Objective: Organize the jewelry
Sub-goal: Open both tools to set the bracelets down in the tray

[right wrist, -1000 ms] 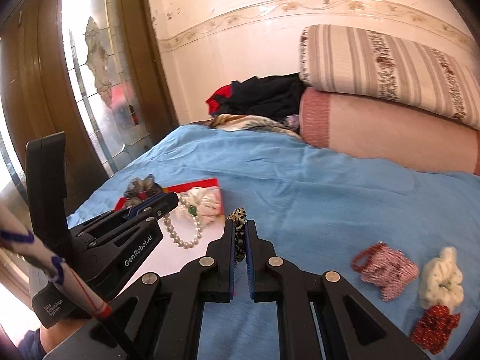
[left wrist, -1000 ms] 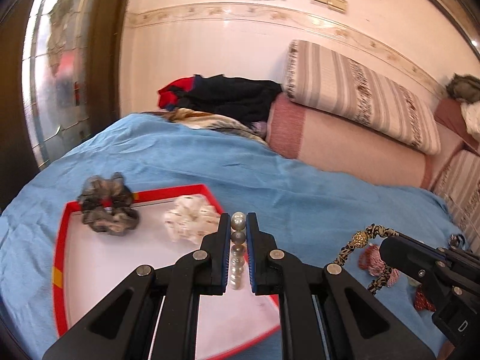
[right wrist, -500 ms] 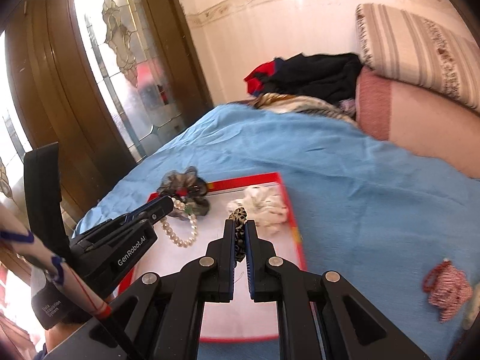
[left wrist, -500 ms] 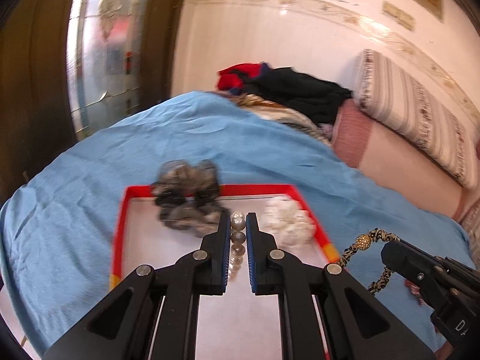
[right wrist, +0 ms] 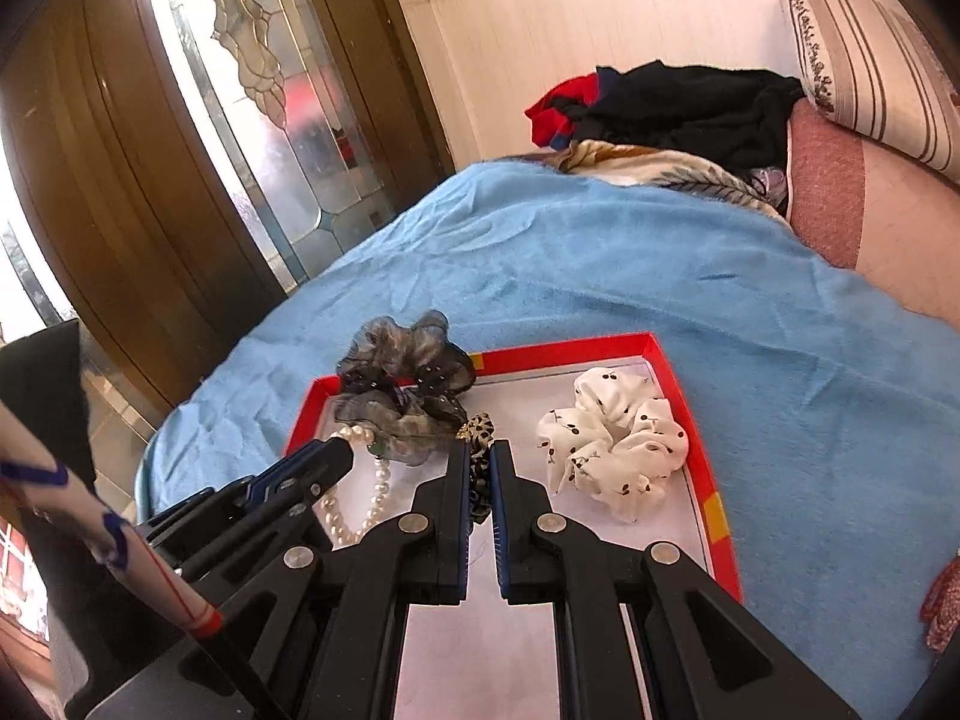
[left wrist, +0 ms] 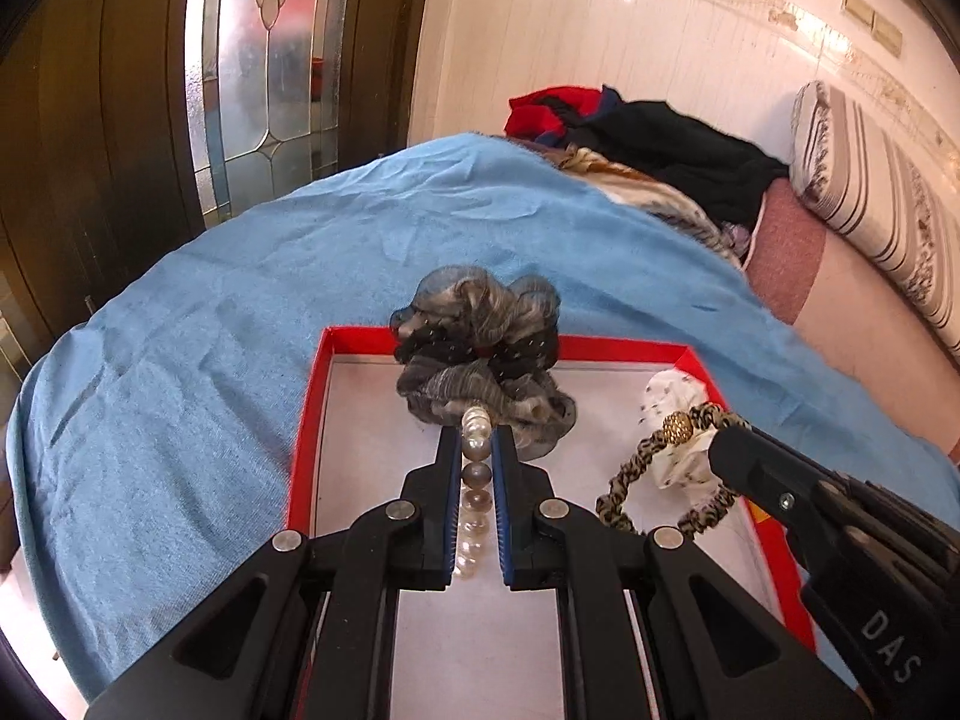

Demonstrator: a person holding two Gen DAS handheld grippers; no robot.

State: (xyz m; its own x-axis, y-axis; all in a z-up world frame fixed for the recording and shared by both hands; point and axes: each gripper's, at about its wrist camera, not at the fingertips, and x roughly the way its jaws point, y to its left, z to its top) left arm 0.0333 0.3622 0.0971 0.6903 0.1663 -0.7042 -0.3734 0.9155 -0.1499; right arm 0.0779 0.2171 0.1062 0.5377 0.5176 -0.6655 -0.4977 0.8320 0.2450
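A red-rimmed tray [left wrist: 306, 414] [right wrist: 660, 360] with a white floor lies on the blue blanket. A grey-black scrunchie [left wrist: 480, 354] [right wrist: 402, 390] sits at its far edge and a white cherry-print scrunchie [right wrist: 618, 450] [left wrist: 666, 390] at its right. My left gripper [left wrist: 477, 438] [right wrist: 345, 450] is shut on a pearl bracelet [left wrist: 474, 450] [right wrist: 354, 516] that hangs over the tray. My right gripper [right wrist: 480, 450] [left wrist: 720, 441] is shut on a leopard-print band with a gold bead [left wrist: 660, 468] [right wrist: 480, 474], also above the tray.
The blue blanket [left wrist: 180, 360] covers the bed. A pile of dark and red clothes [left wrist: 648, 132] and striped pillows [left wrist: 870, 192] lie at the far side. A wooden door with stained glass [left wrist: 264, 60] stands at the left. A red beaded item [right wrist: 942, 606] lies at the right edge.
Both grippers have swung left and moved over the tray with their items. The tray and the grey-black scrunchie are now closer and centred.
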